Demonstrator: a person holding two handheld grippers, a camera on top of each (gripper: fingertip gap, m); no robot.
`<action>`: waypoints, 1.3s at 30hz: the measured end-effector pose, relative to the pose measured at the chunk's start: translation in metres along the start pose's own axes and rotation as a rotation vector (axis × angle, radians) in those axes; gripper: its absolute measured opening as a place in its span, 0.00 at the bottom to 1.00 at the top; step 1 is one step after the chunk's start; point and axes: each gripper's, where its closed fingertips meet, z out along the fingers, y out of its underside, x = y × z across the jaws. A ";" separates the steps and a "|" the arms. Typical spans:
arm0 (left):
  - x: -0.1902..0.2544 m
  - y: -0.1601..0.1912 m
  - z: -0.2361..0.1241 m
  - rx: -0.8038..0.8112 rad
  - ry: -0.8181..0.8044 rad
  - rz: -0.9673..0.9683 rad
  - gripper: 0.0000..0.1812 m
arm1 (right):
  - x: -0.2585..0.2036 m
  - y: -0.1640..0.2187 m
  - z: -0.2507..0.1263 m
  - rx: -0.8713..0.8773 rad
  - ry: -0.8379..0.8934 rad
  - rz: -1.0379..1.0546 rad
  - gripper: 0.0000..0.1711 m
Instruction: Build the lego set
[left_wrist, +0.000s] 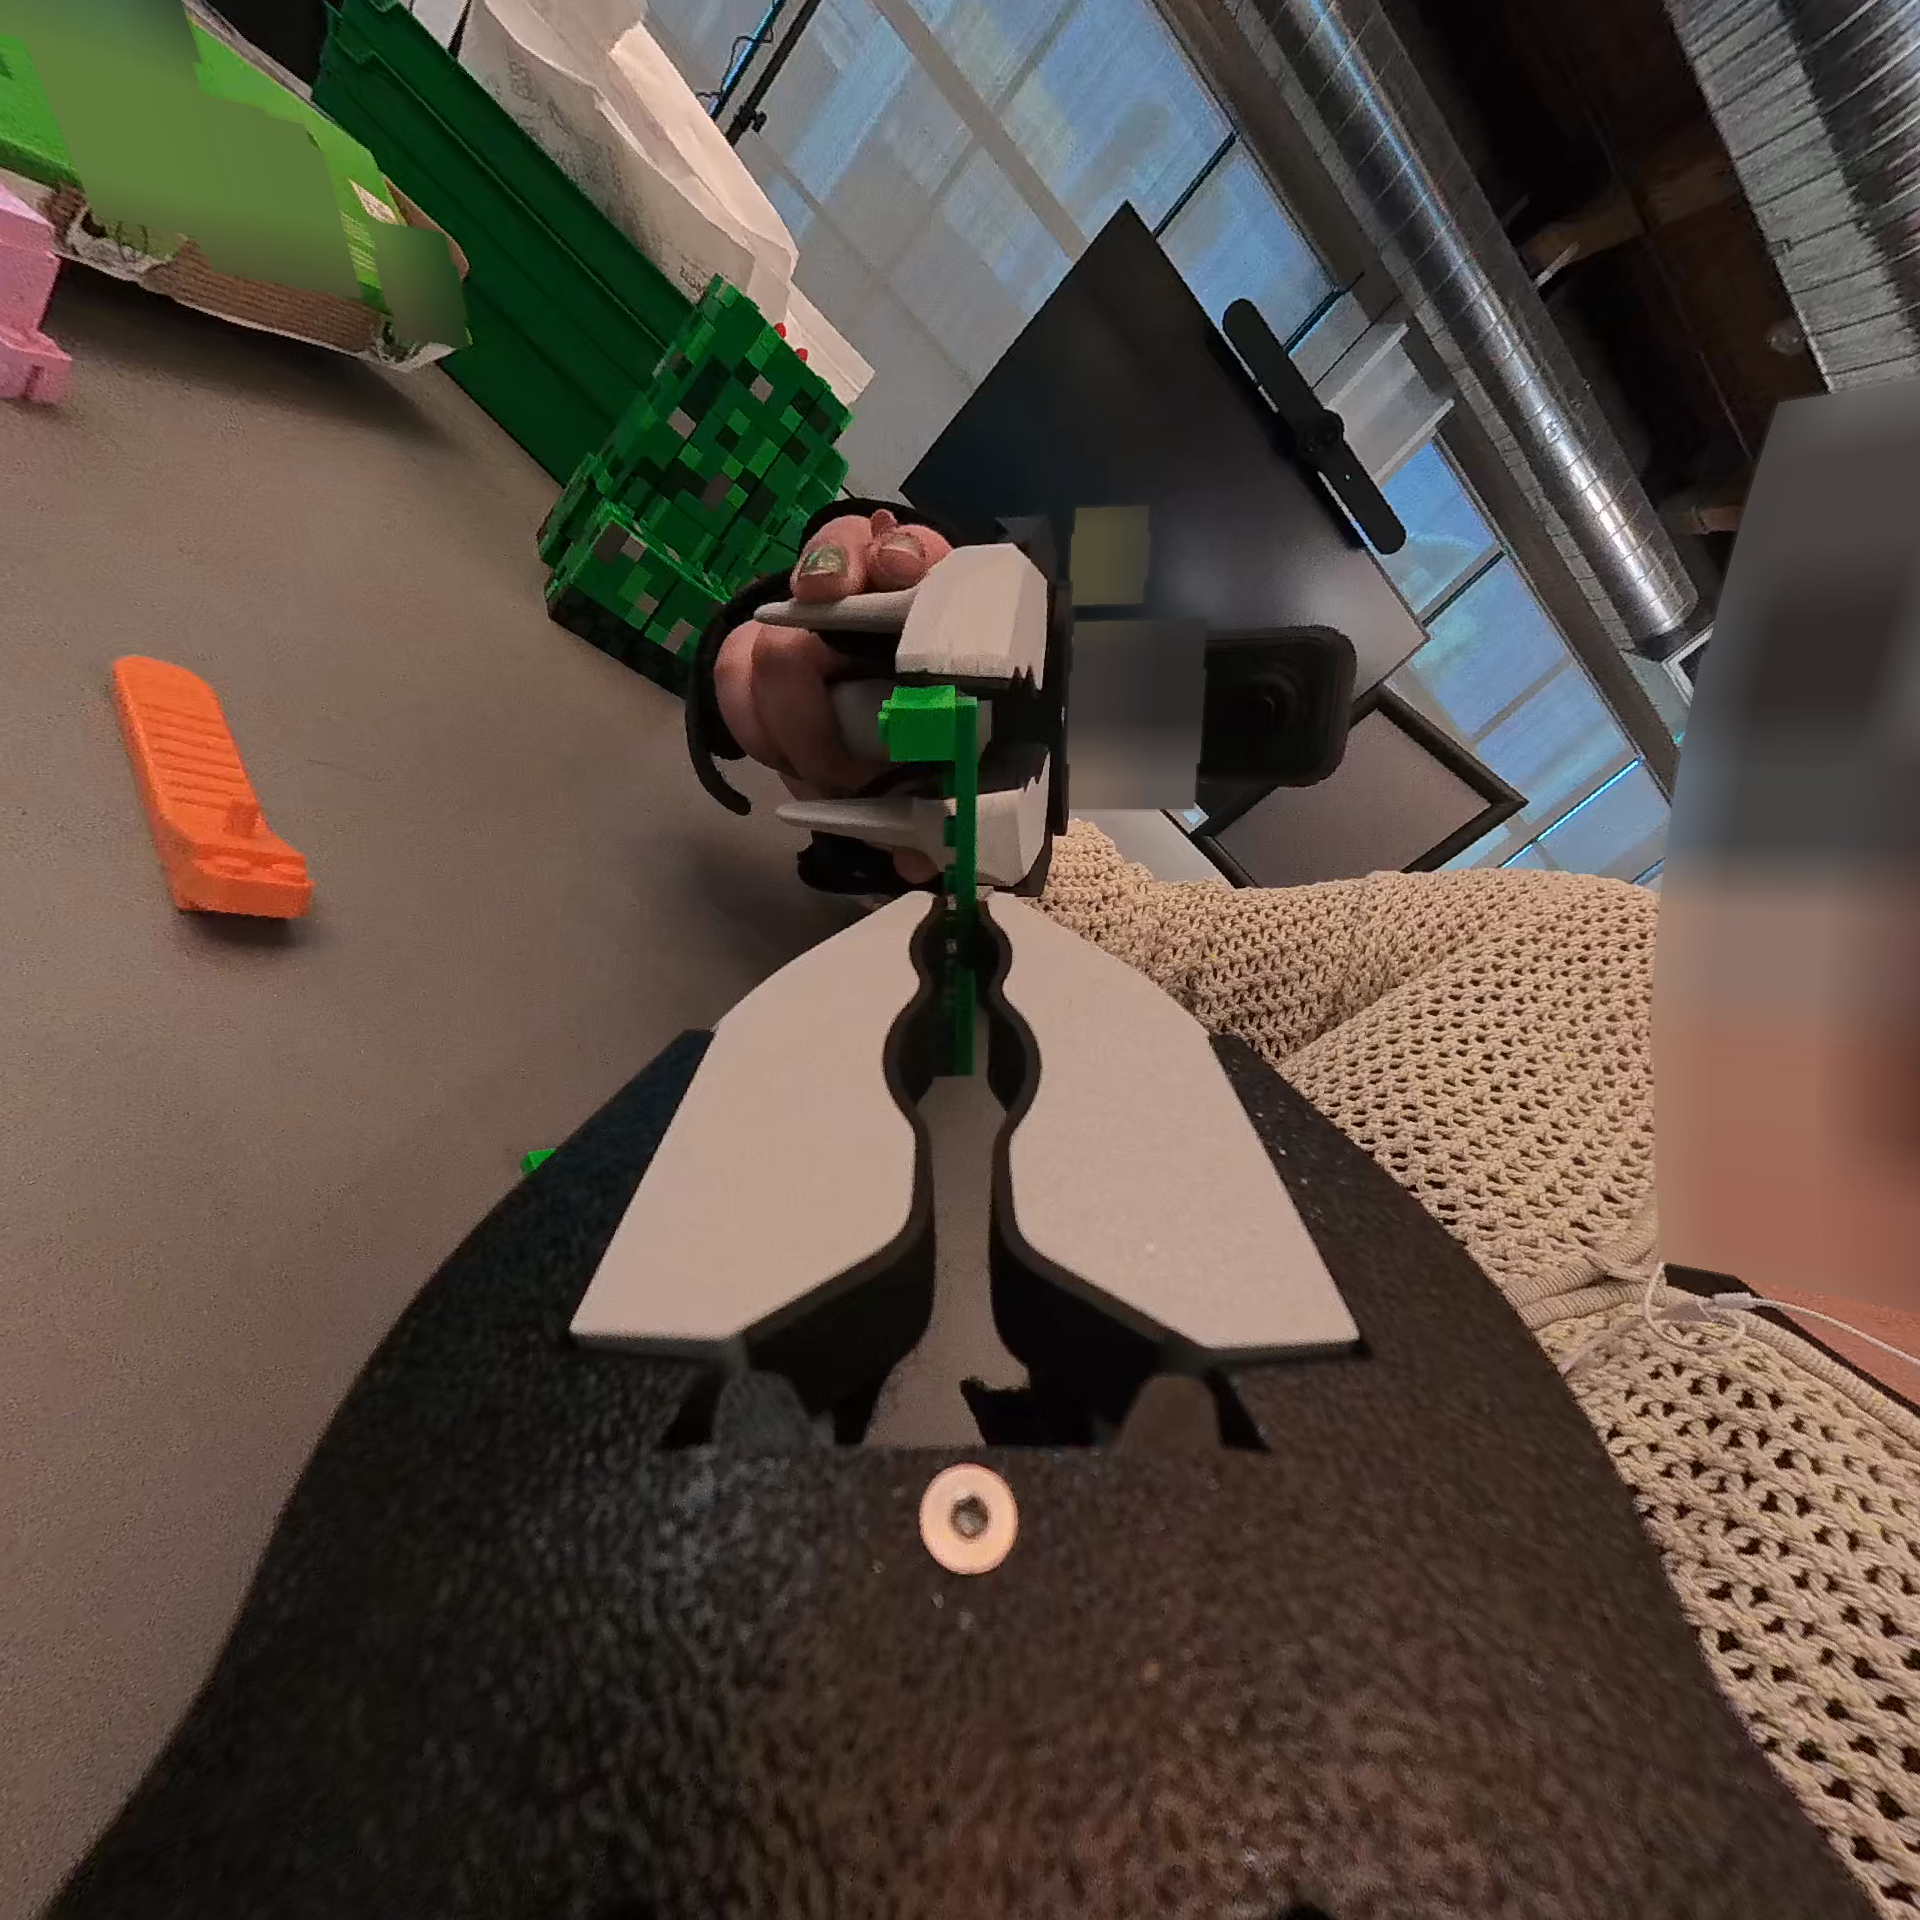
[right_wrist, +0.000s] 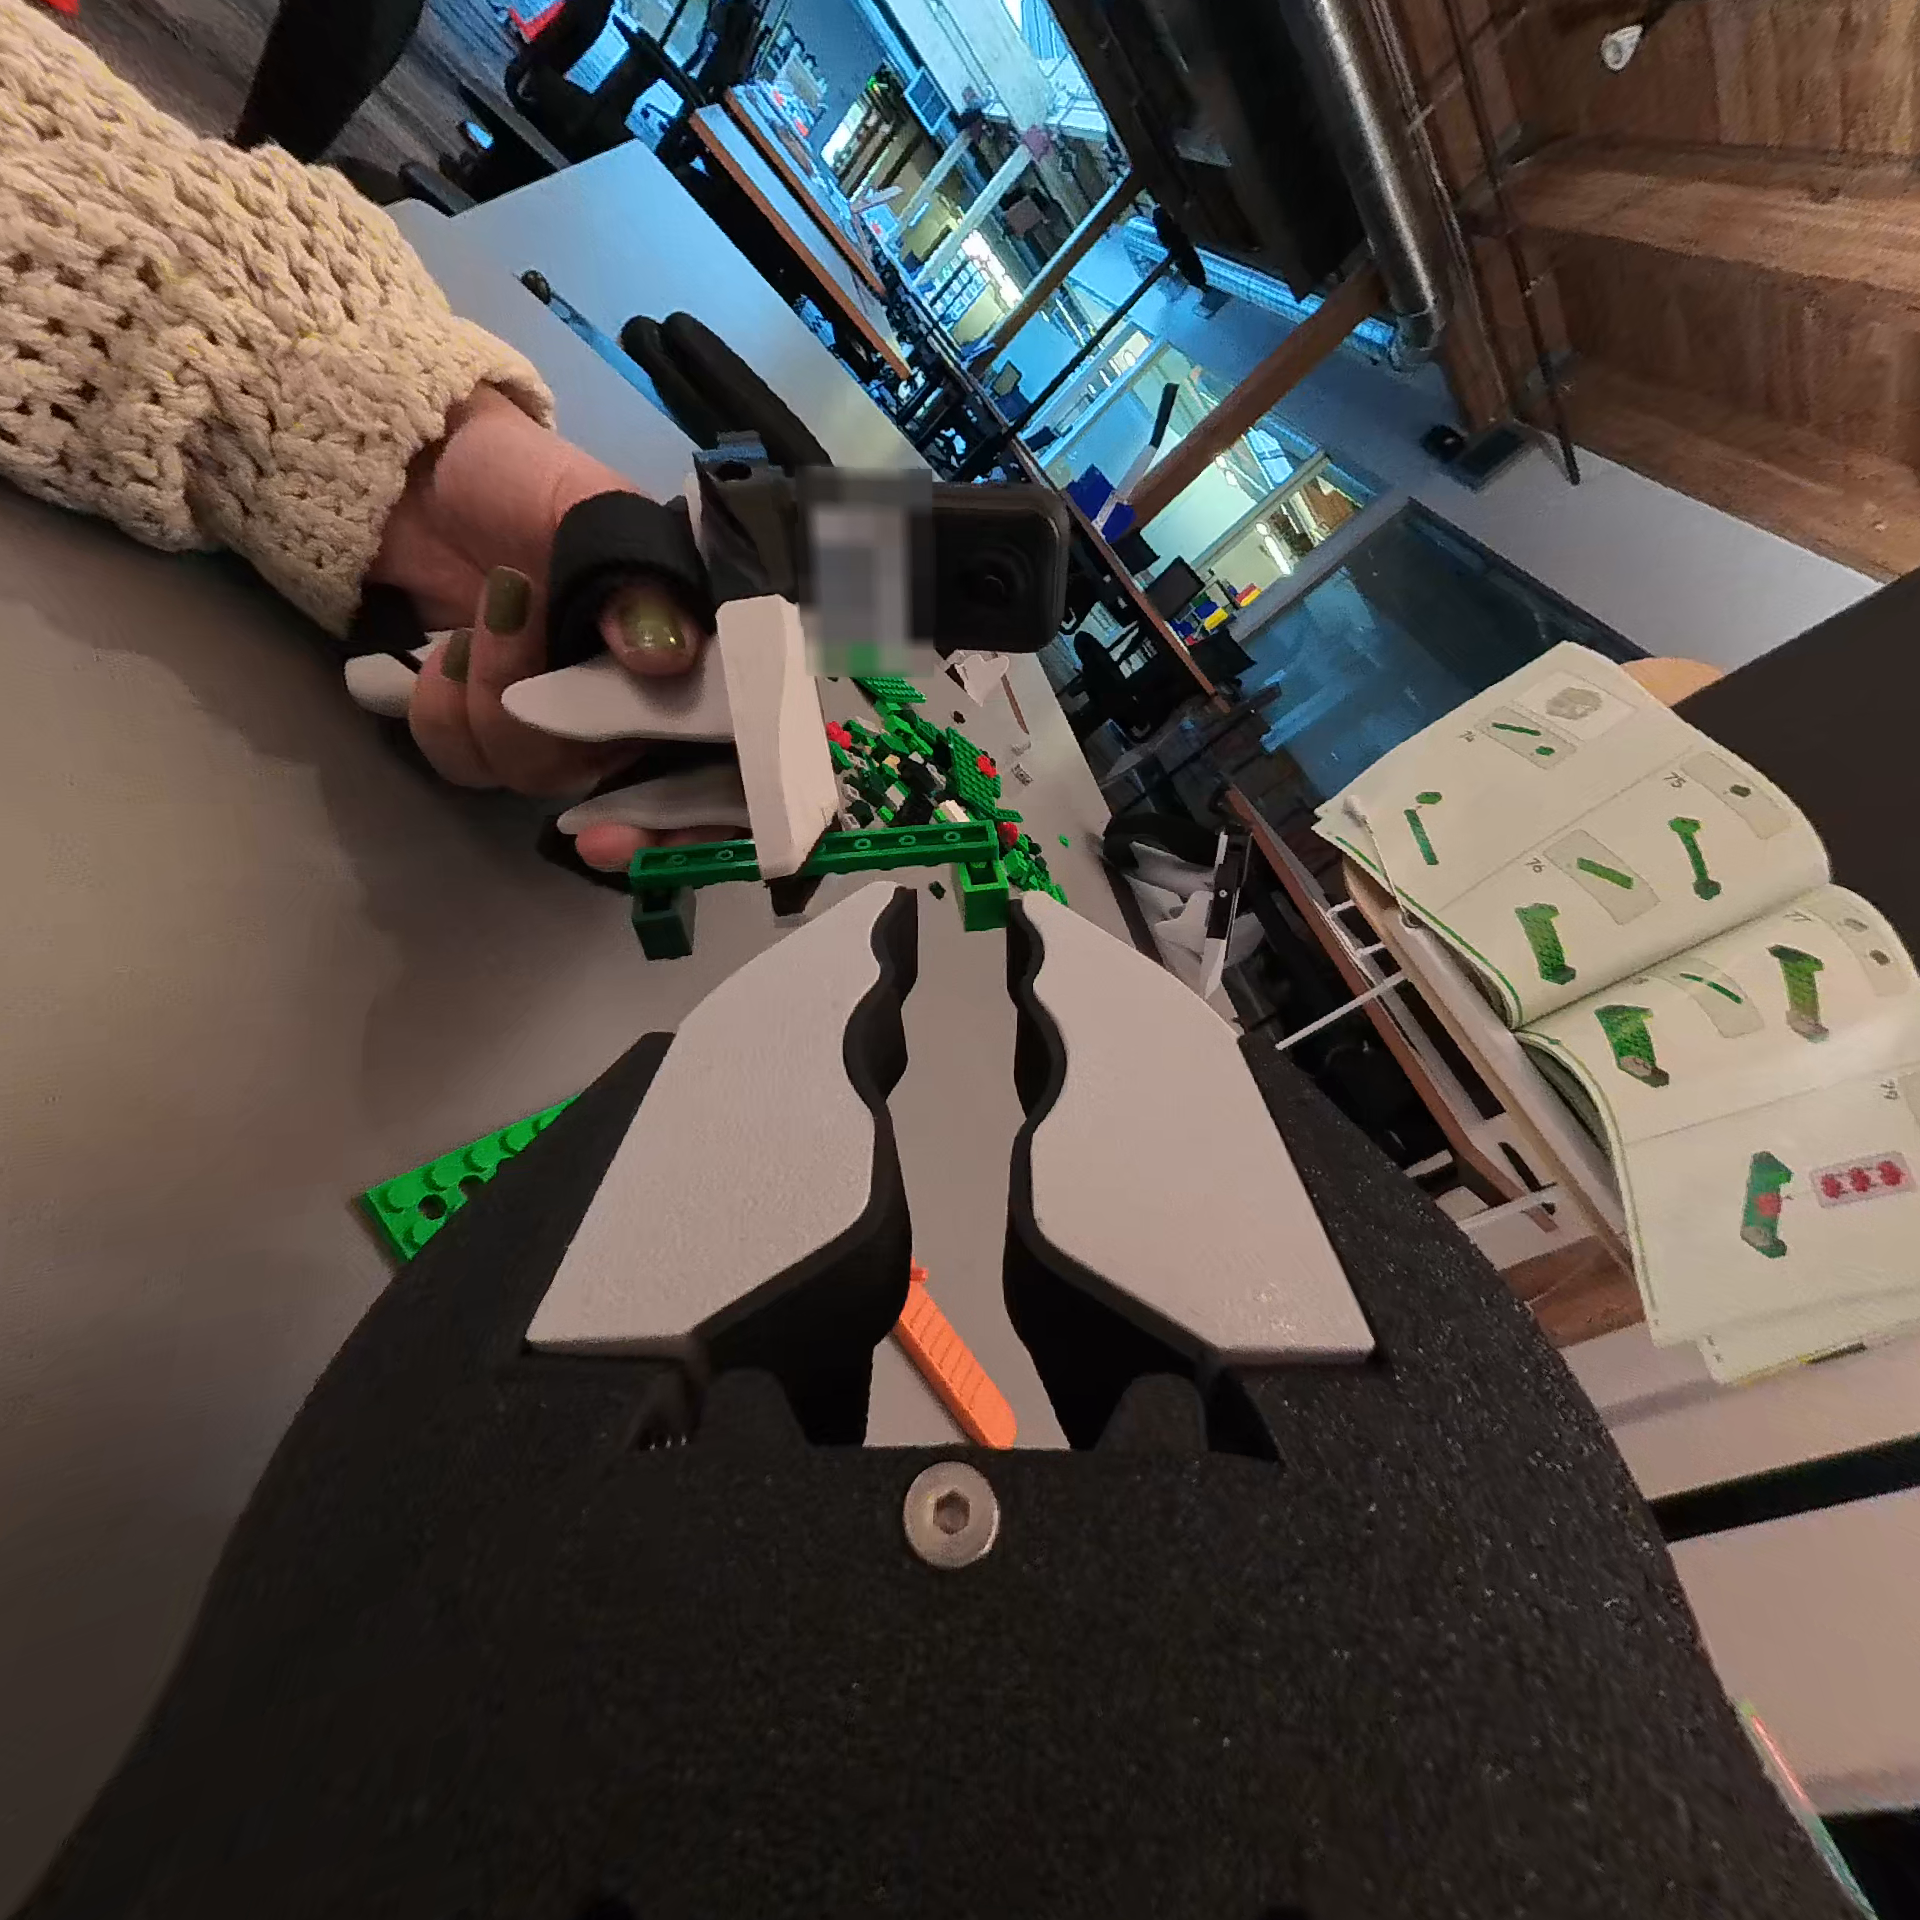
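Note:
My left gripper (left_wrist: 961, 920) is shut on a long green Lego plate (left_wrist: 962, 831), held edge-on above the grey table (left_wrist: 312, 1039). In the right wrist view the left gripper (right_wrist: 784, 878) grips this plate (right_wrist: 904, 844) near its middle. A dark green brick (right_wrist: 662, 925) hangs at one end and a bright green brick (right_wrist: 982, 896) at the other. My right gripper (right_wrist: 961, 904) is open, its fingertips either side of the bright green brick with a small gap. The left wrist view shows the right gripper (left_wrist: 987, 727) facing me around that brick (left_wrist: 920, 717).
A green blocky model (left_wrist: 707, 499) stands at the table's back, beside green crates (left_wrist: 499, 260) and a box (left_wrist: 260, 281). An orange brick separator (left_wrist: 208, 790) lies on the table. A loose green plate (right_wrist: 457, 1184), a brick pile (right_wrist: 914, 758) and an open instruction booklet (right_wrist: 1662, 987) show. The tips of both grippers are at nearly the same place.

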 end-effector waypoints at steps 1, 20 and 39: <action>0.000 0.000 0.000 -0.001 0.000 0.000 0.02 | 0.000 0.000 0.000 0.001 -0.001 0.000 0.09; 0.002 0.000 -0.001 -0.003 0.022 -0.012 0.02 | 0.003 -0.002 0.001 -0.012 0.050 -0.040 0.04; 0.008 0.009 0.003 -0.061 0.053 -0.009 0.02 | -0.004 -0.007 -0.005 0.017 -0.060 -0.044 0.04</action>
